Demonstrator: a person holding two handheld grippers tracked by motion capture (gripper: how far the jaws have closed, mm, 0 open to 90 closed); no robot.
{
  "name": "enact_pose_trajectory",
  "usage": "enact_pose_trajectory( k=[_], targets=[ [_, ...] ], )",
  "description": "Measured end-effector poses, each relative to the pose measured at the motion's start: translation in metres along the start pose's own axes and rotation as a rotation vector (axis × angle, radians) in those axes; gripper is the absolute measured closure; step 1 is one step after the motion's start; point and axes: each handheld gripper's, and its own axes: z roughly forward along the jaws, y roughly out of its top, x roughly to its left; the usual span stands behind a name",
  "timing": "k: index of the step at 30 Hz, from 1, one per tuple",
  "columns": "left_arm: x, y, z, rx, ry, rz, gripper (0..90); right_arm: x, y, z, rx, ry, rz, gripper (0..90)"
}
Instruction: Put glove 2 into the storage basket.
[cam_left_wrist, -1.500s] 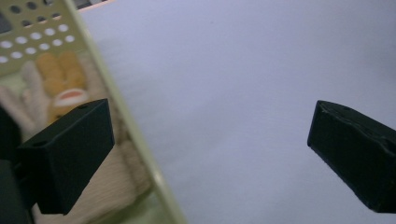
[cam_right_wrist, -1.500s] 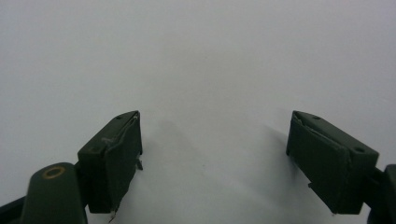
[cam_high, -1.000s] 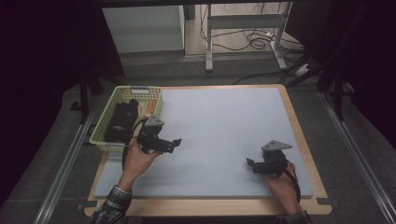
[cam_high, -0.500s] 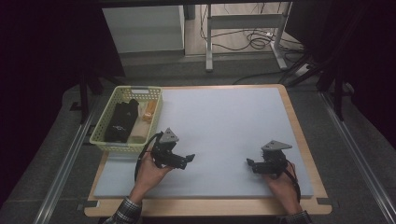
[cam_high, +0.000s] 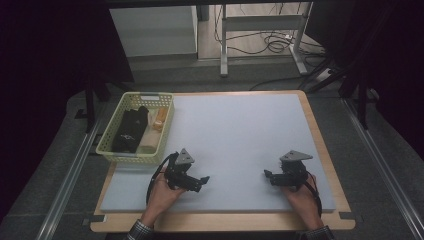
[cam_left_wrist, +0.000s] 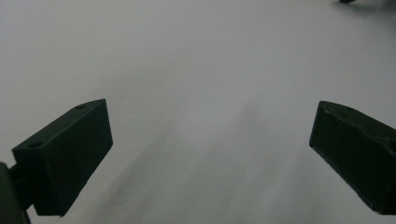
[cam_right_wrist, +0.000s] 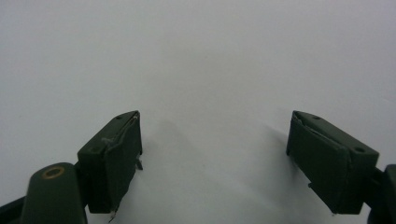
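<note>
My left gripper (cam_high: 202, 180) rests low over the grey mat (cam_high: 240, 135) near its front left, pointing right; in the left gripper view (cam_left_wrist: 210, 154) its jaws stand wide apart with bare mat between them. My right gripper (cam_high: 266, 175) sits near the front right, pointing left, and in the right gripper view (cam_right_wrist: 215, 158) it is open and holds nothing. A yellow-green mesh basket (cam_high: 116, 148) stands at the left edge with a black bundle (cam_high: 130, 130), a pale block (cam_high: 148, 140) and an orange-tan item (cam_high: 159, 119) inside.
The mat lies on a wooden table top (cam_high: 325, 150) with a narrow bare rim. Metal rails (cam_high: 70, 175) run along both sides of the table. Beyond the far edge are a white cabinet (cam_high: 152, 30), metal frame legs (cam_high: 224, 45) and floor cables (cam_high: 270, 42).
My left gripper has come away from the basket's near corner, moving right and toward the front edge of the mat. The right gripper has stayed put.
</note>
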Motion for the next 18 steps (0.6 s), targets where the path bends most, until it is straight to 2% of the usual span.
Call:
enact_pose_trajectory(
  k=[3, 7, 8, 9, 10, 11, 18],
  targets=[
    [0.0, -0.003, 0.003, 0.02, 0.001, 0.002, 0.0, 0.0, 0.0, 0.0, 0.0, 0.0, 0.0, 17.7],
    [-0.001, -0.009, 0.011, 0.077, 0.024, 0.029, 0.0, 0.0, 0.0, 0.0, 0.0, 0.0, -0.001, 17.7],
    [-0.001, -0.009, 0.011, 0.077, 0.024, 0.029, 0.0, 0.0, 0.0, 0.0, 0.0, 0.0, -0.001, 17.7],
    [-0.001, -0.012, 0.015, 0.109, 0.043, 0.039, 0.0, 0.0, 0.0, 0.0, 0.0, 0.0, 0.0, 17.7],
    [-0.001, -0.012, 0.015, 0.109, 0.043, 0.039, 0.0, 0.0, 0.0, 0.0, 0.0, 0.0, 0.0, 17.7],
    [0.002, -0.015, 0.016, 0.089, 0.023, 0.013, 0.0, 0.0, 0.0, 0.0, 0.0, 0.0, -0.001, 17.7],
    [0.001, -0.015, 0.016, 0.091, 0.027, 0.019, 0.0, 0.0, 0.0, 0.0, 0.001, 0.0, 0.001, 17.6]
  ],
)
